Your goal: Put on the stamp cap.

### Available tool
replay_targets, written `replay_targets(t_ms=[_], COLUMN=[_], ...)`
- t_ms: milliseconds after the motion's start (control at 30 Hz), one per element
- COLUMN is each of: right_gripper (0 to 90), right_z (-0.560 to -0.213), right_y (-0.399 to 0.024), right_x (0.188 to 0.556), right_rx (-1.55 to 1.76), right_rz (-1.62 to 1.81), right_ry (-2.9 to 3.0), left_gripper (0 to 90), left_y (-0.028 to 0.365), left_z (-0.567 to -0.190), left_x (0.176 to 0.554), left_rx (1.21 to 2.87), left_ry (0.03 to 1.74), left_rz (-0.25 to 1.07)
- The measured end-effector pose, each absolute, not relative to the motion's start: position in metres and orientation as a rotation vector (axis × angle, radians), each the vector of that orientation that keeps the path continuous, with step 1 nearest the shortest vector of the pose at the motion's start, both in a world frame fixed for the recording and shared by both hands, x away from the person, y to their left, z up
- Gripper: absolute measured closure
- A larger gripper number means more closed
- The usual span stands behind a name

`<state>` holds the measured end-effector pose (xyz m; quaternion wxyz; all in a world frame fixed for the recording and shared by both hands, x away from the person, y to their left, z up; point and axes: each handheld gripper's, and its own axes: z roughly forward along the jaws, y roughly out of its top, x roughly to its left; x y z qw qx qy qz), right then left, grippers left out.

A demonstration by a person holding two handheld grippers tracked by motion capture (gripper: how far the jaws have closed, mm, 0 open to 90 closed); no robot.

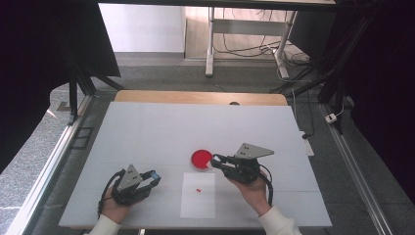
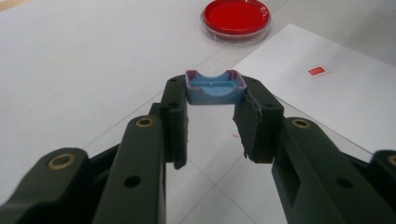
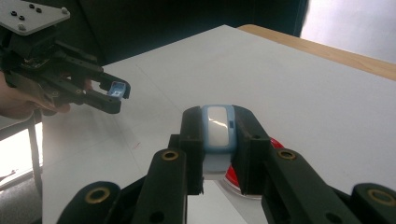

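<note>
Left gripper (image 2: pixel 215 100): clenched on a small blue plastic cap with a curved, scooped top (image 2: pixel 215 87), pinched between the two black jaw tips; held above the white table (image 1: pixel 147 132), near the person's edge
Right gripper (image 3: pixel 218 135): clenched on a small blue and white oblong plastic piece (image 3: pixel 217 128), which stands upright between the jaws; held just beside and above the round red dish
Round red dish with a clear rim (image 1: pixel 201 159): one, on the table, just beyond the white paper sheet
White paper sheet (image 1: pixel 198 203): one, flat on the table between the two hands, bearing one small red square mark (image 2: pixel 317 70)
Grippers: two, one in each hand
Held blue pieces: two, one in each gripper, well apart
</note>
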<state>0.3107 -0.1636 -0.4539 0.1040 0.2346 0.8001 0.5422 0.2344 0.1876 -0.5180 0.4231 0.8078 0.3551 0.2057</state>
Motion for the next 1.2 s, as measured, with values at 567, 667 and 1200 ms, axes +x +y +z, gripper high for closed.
replay_targets(t_ms=[567, 667, 1200], right_gripper=[75.4, 75.4, 75.3], right_z=[-0.451, -0.449, -0.445], right_y=[-0.163, -0.164, -0.163], right_x=[0.309, 0.309, 0.307], right_rx=[0.683, 0.681, 0.671], right_rz=[1.605, 1.614, 1.628], right_ry=[2.357, 2.347, 2.338], left_gripper=[64.9, 64.9, 64.9], left_y=[0.156, 0.149, 0.119], left_z=[-0.507, -0.505, -0.501], left_x=[0.247, 0.249, 0.261], left_rx=[2.034, 2.035, 2.063], left_ry=[0.803, 0.789, 0.728], left_rz=[0.512, 0.514, 0.5])
